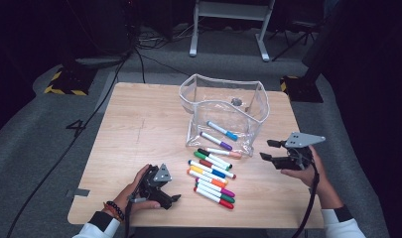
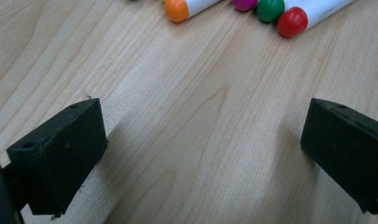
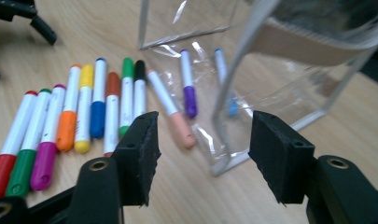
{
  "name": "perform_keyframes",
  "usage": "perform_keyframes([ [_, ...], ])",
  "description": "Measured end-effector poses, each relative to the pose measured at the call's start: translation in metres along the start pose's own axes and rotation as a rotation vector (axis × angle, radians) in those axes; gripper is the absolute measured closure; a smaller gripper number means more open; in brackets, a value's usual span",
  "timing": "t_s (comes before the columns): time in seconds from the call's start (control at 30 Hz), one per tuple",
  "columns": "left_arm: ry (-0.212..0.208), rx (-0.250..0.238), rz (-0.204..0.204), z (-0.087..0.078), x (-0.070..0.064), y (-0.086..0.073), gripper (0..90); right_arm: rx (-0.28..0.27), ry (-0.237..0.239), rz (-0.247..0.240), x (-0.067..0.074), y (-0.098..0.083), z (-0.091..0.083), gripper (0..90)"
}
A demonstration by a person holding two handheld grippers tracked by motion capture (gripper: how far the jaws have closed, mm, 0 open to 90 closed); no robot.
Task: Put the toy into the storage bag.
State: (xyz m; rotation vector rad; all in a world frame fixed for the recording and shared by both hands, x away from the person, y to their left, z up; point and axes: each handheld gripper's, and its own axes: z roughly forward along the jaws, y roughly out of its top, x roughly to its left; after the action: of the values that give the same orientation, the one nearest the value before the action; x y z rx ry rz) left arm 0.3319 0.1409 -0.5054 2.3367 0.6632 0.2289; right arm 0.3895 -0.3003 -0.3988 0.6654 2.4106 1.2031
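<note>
A clear plastic pouch (image 1: 223, 106) stands open at the table's back middle, with a blue-capped marker (image 1: 222, 130) and a purple-capped marker (image 1: 216, 141) inside. A pink-capped marker (image 1: 223, 152) lies at its front edge. Several coloured markers (image 1: 212, 177) lie in a row in front of it. My left gripper (image 1: 169, 196) rests low at the front left, open, with bare wood between its jaws (image 2: 200, 140); marker caps (image 2: 293, 21) show beyond. My right gripper (image 1: 269, 149) hovers right of the pouch, open and holding nothing (image 3: 203, 154), pointed at the pouch corner (image 3: 224, 158) and the pink-capped marker (image 3: 172, 112).
The wooden table (image 1: 139, 129) has bare room on its left half. A white metal frame (image 1: 228, 20) stands on the grey floor behind it. Yellow-and-black striped bases (image 1: 64, 82) sit off the back corners. A black cable (image 1: 64, 153) runs along the floor at left.
</note>
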Motion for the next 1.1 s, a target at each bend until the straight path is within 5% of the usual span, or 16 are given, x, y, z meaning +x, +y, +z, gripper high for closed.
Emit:
perform_keyframes([
  [0.33, 0.000, 0.000, 0.000, 0.000, 0.000, 0.000, 0.5, 0.098, 0.087, -0.012, 0.017, -0.023, 0.067, 49.4],
  [0.43, 0.000, 0.000, 0.001, 0.000, 0.000, 0.000, 0.5, 0.131, 0.067, -0.059, 0.019, -0.023, 0.084, 52.2],
  [0.6, 0.000, 0.004, 0.001, 0.000, 0.000, 0.000, 0.5, 0.103, 0.061, -0.053, 0.018, -0.018, 0.103, 53.9],
  [1.1, 0.000, 0.002, 0.002, 0.000, 0.000, 0.000, 0.6, 0.113, -0.002, -0.037, 0.019, -0.019, 0.123, 55.4],
])
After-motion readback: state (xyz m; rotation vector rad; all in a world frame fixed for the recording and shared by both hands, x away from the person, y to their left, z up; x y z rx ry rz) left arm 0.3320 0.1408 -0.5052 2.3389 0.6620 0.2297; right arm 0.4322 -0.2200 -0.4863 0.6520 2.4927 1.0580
